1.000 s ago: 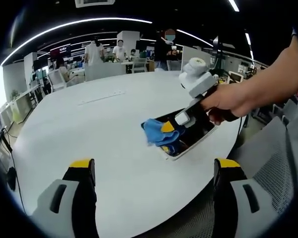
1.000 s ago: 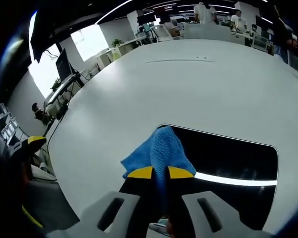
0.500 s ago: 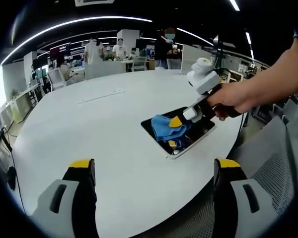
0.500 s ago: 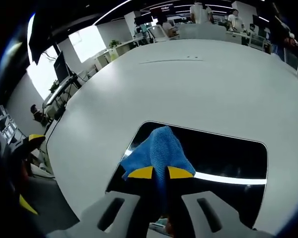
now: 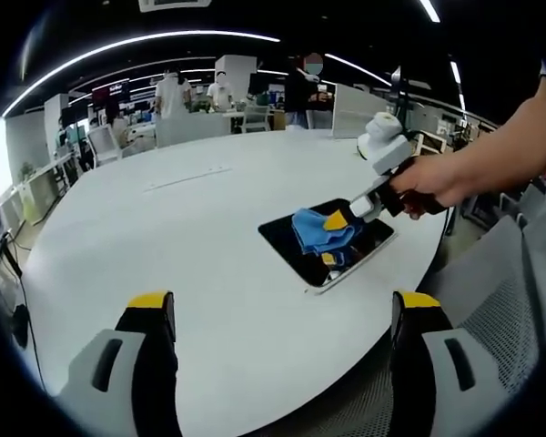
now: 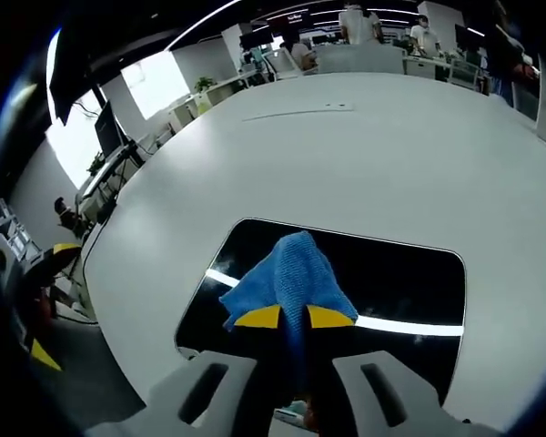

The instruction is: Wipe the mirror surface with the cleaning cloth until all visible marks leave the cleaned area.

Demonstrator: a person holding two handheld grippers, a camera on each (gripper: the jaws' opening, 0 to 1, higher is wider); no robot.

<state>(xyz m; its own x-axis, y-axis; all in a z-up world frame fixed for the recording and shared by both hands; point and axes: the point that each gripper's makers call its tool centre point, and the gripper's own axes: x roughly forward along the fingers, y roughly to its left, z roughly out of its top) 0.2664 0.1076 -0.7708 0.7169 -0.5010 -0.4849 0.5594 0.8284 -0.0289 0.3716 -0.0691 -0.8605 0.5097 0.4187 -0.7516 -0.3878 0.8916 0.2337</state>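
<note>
Blue cleaning cloth [image 6: 287, 278] bunched on the dark mirror [image 6: 400, 282] — flat on the table.

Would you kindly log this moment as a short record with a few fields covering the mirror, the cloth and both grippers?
surface: round white table
mirror: dark rectangular mirror lying flat on the table
cloth: blue microfibre cleaning cloth, over the mirror
right gripper: right gripper shut on the cloth
left gripper: left gripper open, holding nothing, apart from the mirror
marks: cannot tell
</note>
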